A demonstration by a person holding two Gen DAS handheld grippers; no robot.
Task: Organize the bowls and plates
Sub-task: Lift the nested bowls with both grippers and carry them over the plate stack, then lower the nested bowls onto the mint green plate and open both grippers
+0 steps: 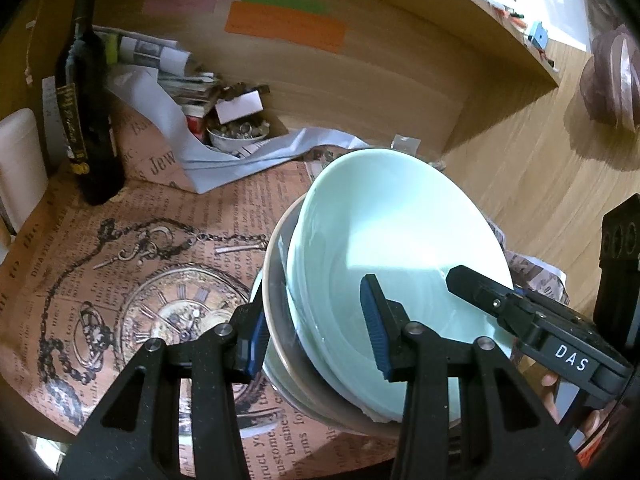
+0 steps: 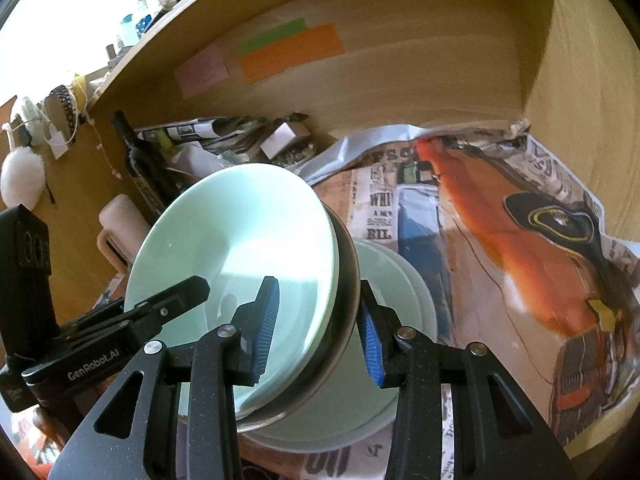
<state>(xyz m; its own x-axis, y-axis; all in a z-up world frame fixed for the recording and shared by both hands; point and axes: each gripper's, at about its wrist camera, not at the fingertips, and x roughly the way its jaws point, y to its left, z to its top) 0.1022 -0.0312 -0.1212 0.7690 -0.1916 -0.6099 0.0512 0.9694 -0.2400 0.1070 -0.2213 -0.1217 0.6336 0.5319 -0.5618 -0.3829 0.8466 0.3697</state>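
the stack is a pale green plate on top, a brown-rimmed bowl under it, and more pale green dishes below. it sits tilted inside a wooden shelf, over printed paper that lines the shelf floor; whether its lower edge rests on the paper cannot be told.

the left tool is clamped on the stack's left rim, one blue pad inside the plate, the other outside under the bowl. the right tool is clamped on the opposite rim the same way, one pad on the plate face, one behind the dark bowl wall.

these look like glazed ceramic: stiff, heavy as a stack, slick and easy to chip. the nested pieces may slide against each other when tilted, so a rim grip from both sides, taking in all the layers, is probably the safest hold, with the stack kept as level as possible.

readable writing: "das" on the right tool's side as seen from the left wrist, "genrobot.ai" on the left tool's side as seen from the right wrist. a dark bottle has a gold label i cannot read.
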